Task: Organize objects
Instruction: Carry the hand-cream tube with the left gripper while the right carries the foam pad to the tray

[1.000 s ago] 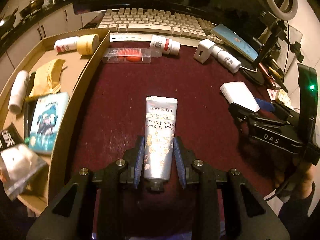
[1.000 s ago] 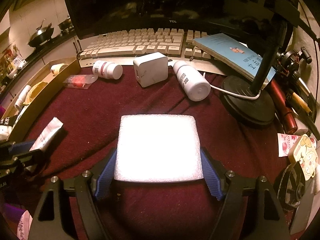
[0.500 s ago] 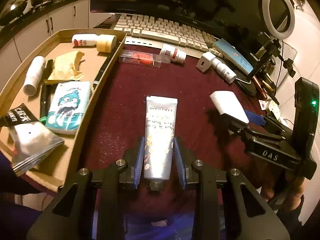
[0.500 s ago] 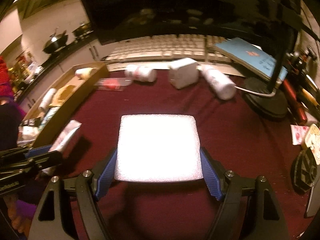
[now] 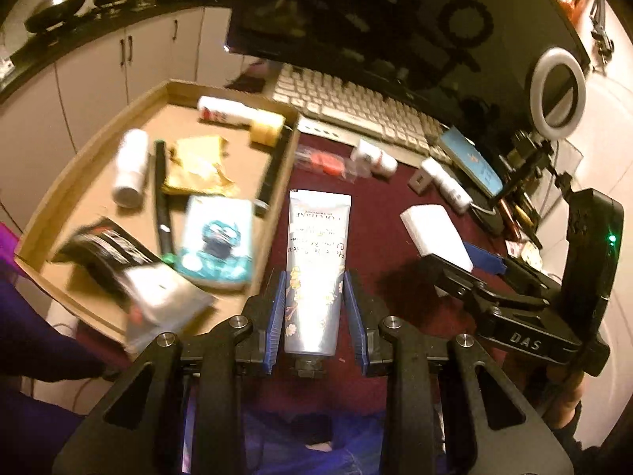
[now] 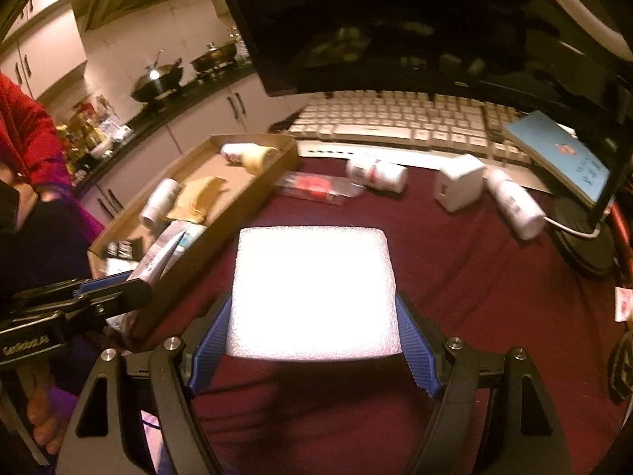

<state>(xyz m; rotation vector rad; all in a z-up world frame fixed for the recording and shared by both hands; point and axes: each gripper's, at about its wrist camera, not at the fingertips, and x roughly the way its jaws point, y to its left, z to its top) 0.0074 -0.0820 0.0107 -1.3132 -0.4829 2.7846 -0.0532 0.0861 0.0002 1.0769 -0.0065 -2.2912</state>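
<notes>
Tube [image 5: 316,273] of hand cream sits lengthwise between the blue pads of the left gripper [image 5: 316,316], cap end toward the camera, crimped end pointing away; jaws narrowed onto its sides, tube held clear above the maroon cloth [image 5: 379,206]. From the right wrist view the same tube [image 6: 158,253] shows at left, gripped and hanging over the near edge of the cardboard tray [image 6: 221,213]. White foam block [image 6: 312,293] fills the right gripper [image 6: 312,316]; jaws spread wide, pads pressing both flanks, block lifted off the cloth [image 6: 474,277]. In the left view the block [image 5: 435,233] sticks out of the right gripper [image 5: 459,261] at right, just beside the tube. Tray [image 5: 277,182] lies left of the tube, its long wall close alongside. Inside it: white bottle [image 5: 128,166], black pen [image 5: 162,206], gold wrapper [image 5: 198,166], teal packet [image 5: 217,237] with a cartoon figure, black-and-silver pouch [image 5: 130,273], a bottle with a yellow cap [image 5: 241,114] at the far end; all blurred. On the cloth beyond the tube: clear packet [image 5: 324,160] with red contents, small white bottle [image 5: 372,154], white charger [image 6: 459,186], another white bottle [image 6: 514,202] lying down. Keyboard [image 5: 356,111] behind these, dark monitor [image 5: 395,16] above it. Ring light [image 5: 558,95] far right. A hand [image 6: 43,419] grips the left gripper's handle at lower left
</notes>
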